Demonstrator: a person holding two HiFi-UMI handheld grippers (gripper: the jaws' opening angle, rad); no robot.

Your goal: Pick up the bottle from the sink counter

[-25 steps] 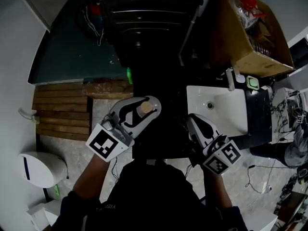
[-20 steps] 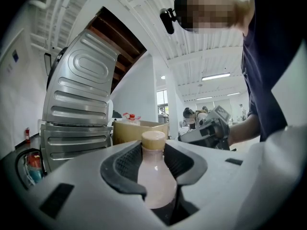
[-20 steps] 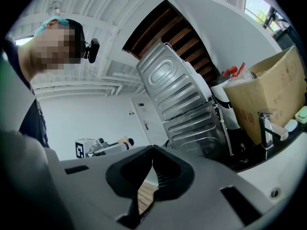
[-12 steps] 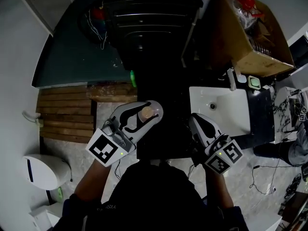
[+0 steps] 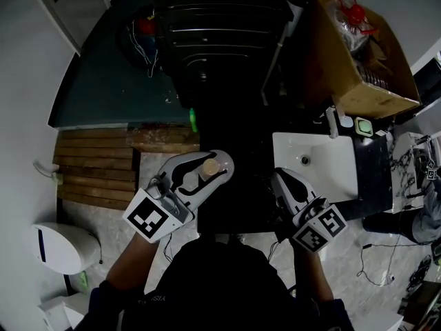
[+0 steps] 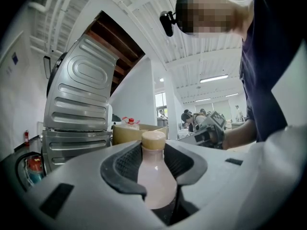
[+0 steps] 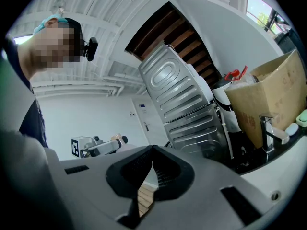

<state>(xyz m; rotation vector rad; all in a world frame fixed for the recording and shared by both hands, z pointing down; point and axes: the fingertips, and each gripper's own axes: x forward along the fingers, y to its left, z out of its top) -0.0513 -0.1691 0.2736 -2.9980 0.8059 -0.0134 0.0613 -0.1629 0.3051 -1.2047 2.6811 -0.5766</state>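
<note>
Two grippers are in play, but only your left gripper [image 5: 205, 171] carries anything: its jaws are clenched on the bottle [image 5: 210, 165]. In the left gripper view the dark pads [image 6: 125, 164] press in from both sides on the shoulder of the bottle [image 6: 156, 183], which holds a pale pink liquid under a beige cap and stands upright, cap toward the ceiling. Your right gripper [image 5: 279, 176] holds nothing. In the right gripper view its jaws are brought together at the tips, with only a sliver of wooden floor showing through below them. From above, the bottle sits well to the left of the white sink [image 5: 331, 178] and its dark counter [image 5: 368, 181], out in front of your body and touching no surface. By my reading the pick-up itself is done and you are in the carry, with the bottle clear of the counter. What the next move calls for is mostly restraint: keep the squeeze even, because the pads bear on a smooth, tapering part of the bottle and it could slide down if you relax. Keep the cap pointing up, and hold the right gripper apart from it so the two do not knock.
</note>
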